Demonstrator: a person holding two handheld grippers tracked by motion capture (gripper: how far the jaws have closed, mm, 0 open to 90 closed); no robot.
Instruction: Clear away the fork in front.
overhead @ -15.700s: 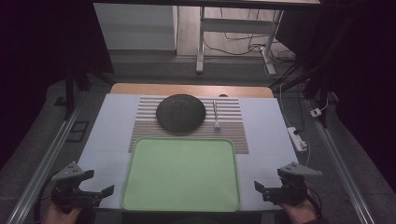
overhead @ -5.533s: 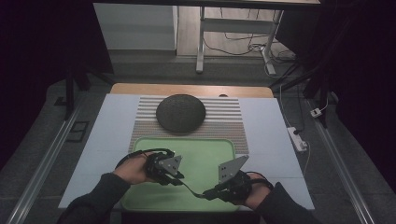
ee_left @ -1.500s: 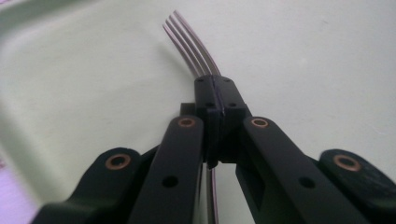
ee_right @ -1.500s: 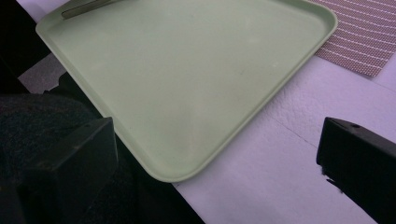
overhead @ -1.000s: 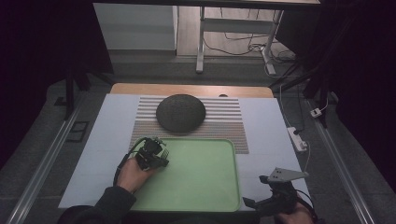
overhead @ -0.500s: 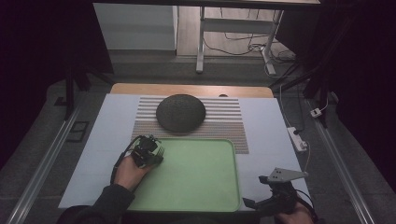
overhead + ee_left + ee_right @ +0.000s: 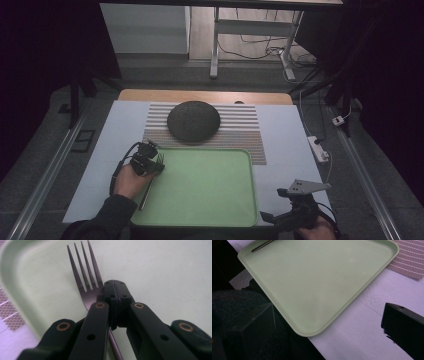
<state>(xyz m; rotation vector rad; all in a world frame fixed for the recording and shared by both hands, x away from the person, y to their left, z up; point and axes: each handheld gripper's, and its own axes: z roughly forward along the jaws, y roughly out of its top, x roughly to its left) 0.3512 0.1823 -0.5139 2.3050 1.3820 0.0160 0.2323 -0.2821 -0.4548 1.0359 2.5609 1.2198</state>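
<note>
Left tongs (image 7: 113, 293) clenched on a dark metal four-tined fork (image 7: 85, 275); right tongs (image 7: 329, 322) spread wide with nothing between them.

The left tongs' jaws meet on the fork's neck just below the tines, with the fork at the left end of the pale green rectangular plastic tray (image 7: 210, 185), tines toward its far left corner and handle trailing toward the person. The right tongs rest apart on the white-covered desk (image 7: 285, 160) off the tray's near right corner. Beyond the tray, a dark round dome-shaped cover (image 7: 193, 120) sits on a brown-and-white striped placemat (image 7: 240, 131).

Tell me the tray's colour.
Pale green, plain; the tray shows best in the right gripper view.
</note>
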